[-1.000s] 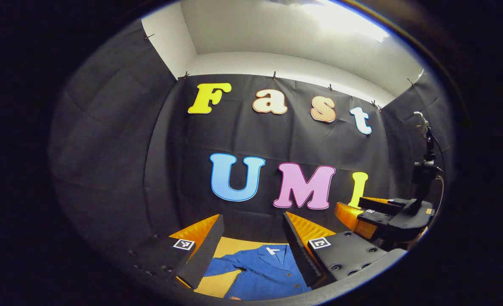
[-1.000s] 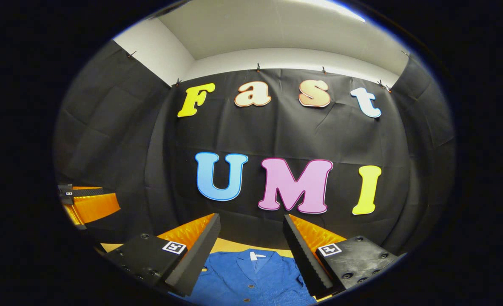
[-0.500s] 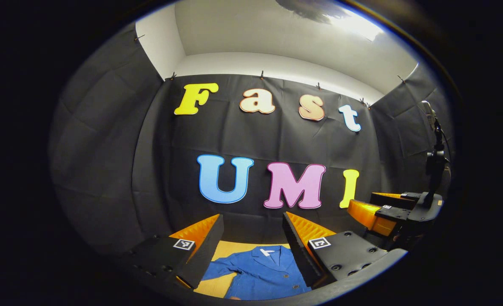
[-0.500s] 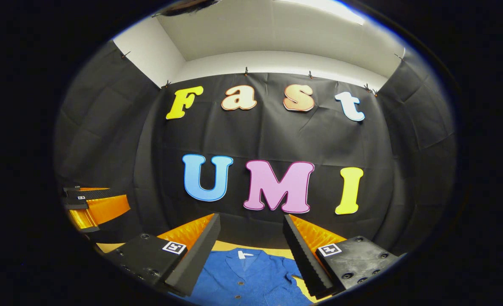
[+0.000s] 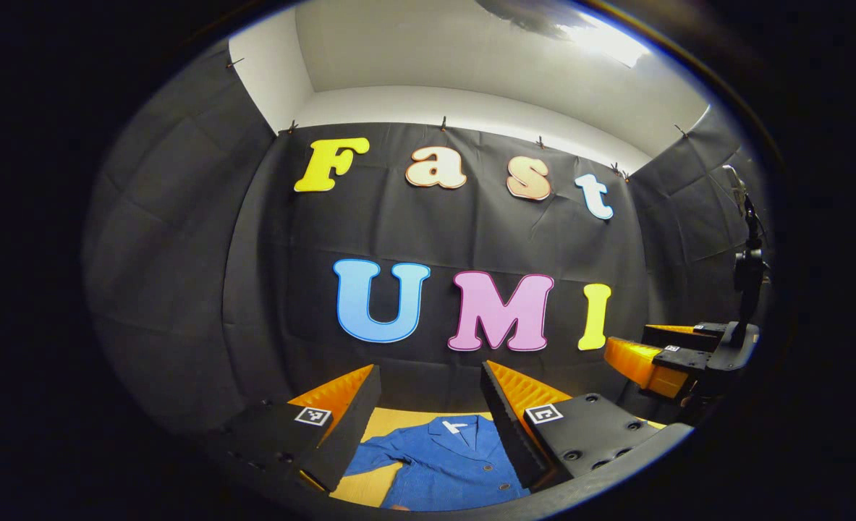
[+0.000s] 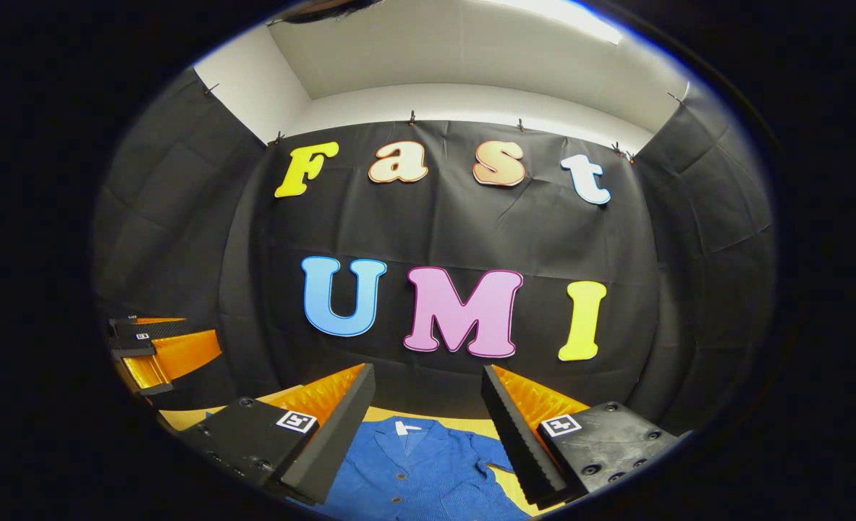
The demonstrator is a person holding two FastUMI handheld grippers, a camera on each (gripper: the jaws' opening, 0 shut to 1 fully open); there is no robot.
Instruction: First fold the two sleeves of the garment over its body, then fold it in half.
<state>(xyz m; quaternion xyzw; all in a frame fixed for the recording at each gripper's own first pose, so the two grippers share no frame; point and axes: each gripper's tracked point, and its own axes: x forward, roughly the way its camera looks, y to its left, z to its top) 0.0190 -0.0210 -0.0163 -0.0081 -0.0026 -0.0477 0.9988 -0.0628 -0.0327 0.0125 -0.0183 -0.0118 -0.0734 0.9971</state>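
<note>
Jacket (image 5: 446, 463) lies flat on the bench (image 5: 370, 481), collar toward the wall, sleeves not yet folded, so it's laid out ready. Left hand-held gripper (image 5: 431, 383) and right hand-held gripper (image 6: 428, 383) hover above it, both spread wide and holding nothing, probably lining up for a sleeve each.

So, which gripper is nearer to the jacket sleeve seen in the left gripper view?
Left, likely: the left gripper hovers above that sleeve; the right gripper hangs beyond the jacket's other side.

A yellow tabletop (image 5: 393, 422) meets the black cloth wall (image 5: 181, 289) at its far edge. Above the cloth runs a white wall (image 6: 471, 101) (small clips pin the cloth's upper edge), under a bright ceiling light (image 5: 601, 43).
</note>
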